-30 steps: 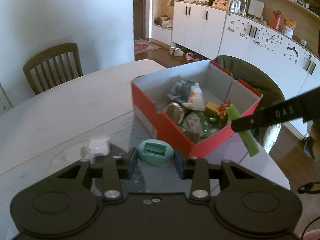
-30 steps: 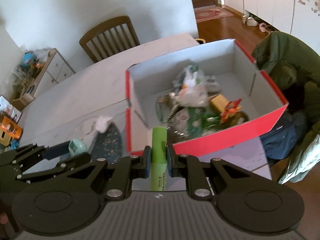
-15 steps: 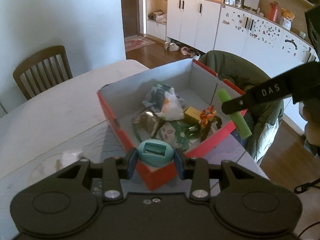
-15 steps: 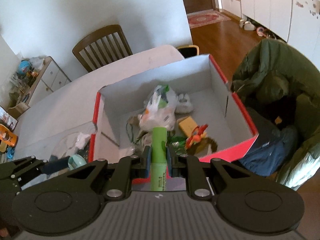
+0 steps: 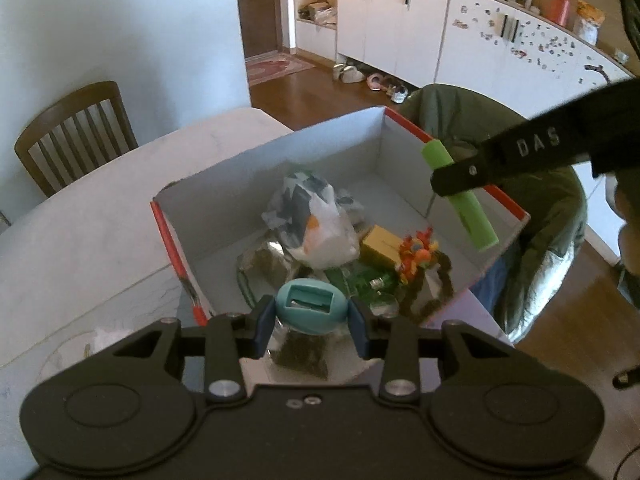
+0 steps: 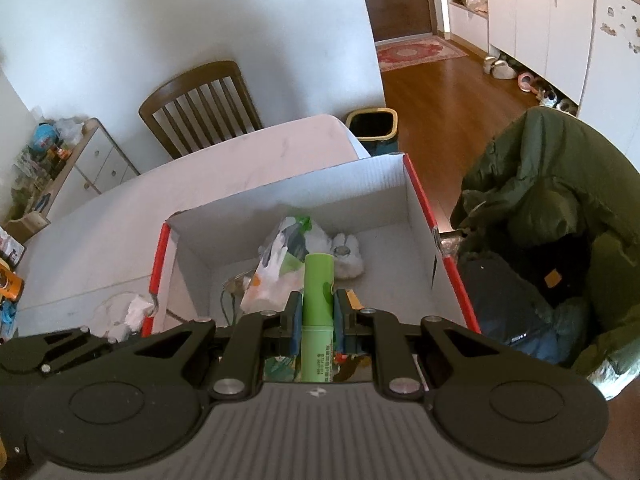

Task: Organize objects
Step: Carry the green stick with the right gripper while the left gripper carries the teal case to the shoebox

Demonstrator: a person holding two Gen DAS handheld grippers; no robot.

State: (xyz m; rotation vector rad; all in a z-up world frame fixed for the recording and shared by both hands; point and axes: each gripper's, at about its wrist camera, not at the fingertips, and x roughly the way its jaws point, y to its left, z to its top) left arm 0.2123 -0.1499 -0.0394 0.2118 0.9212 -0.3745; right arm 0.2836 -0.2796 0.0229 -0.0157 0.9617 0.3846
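Left gripper (image 5: 312, 322): my 2 jaws are closed on the teal container (image 5: 311, 306), above the near edge of the box.
Red box (image 5: 176, 248): on the table (image 5: 80, 220), holding clutter.
Right gripper (image 6: 318, 322): my 2 jaws squeeze the green tube (image 6: 318, 300), above the box.

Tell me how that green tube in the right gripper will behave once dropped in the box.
The green tube looks rigid and round, so it may roll. The clutter under it, like the plastic bag, should probably stop it. It seems light, so little bounce.
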